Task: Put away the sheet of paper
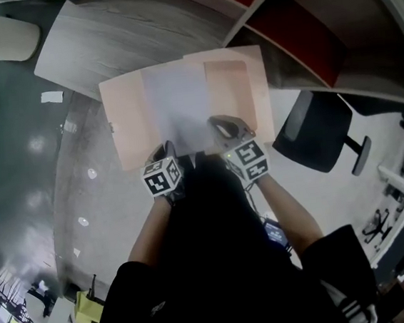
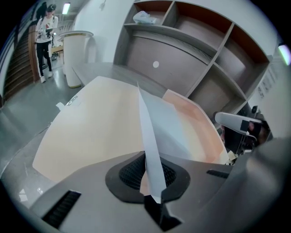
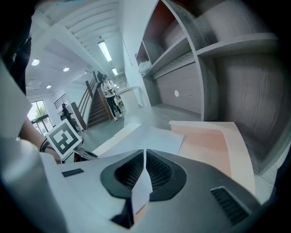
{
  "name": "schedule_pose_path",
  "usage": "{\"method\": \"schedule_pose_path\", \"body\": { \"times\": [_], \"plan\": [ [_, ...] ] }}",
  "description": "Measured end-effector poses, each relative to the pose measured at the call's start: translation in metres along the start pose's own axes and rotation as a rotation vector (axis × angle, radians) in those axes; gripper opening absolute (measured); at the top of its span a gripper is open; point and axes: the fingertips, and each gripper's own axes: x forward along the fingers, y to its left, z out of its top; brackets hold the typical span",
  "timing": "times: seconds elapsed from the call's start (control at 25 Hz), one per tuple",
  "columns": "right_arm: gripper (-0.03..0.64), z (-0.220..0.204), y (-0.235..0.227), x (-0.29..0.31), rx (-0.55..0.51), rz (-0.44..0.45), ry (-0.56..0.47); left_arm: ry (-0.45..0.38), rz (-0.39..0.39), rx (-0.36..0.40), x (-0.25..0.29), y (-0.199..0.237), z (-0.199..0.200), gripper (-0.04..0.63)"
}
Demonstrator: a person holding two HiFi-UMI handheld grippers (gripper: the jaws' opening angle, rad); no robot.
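My left tongs (image 2: 152, 182) and right tongs (image 3: 142, 178) both pinch the sheet (image 1: 177, 99) over the open folder (image 1: 130, 125); tucking it in remains.

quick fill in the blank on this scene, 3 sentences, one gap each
1. The left gripper and the right gripper both have their jaws shut on one white ____.
2. The peach folder under it lies ____, not closed.
3. A black ____ stands on the floor beside the table.

Missing words: sheet; open; chair
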Motion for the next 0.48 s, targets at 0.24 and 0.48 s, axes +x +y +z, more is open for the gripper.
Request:
{"method": "schedule_pose_path", "body": {
  "times": [0.24, 0.48],
  "plan": [
    [0.032, -0.003, -0.005, -0.008, 0.020, -0.017, -0.008, 0.016, -0.016, -0.012, 0.005, -0.007, -0.001, 0.046],
    [0.032, -0.007, -0.007, -0.013, 0.035, -0.023, -0.008, 0.025, -0.033, 0.001, 0.009, -0.019, -0.001, 0.046]
  ]
}}
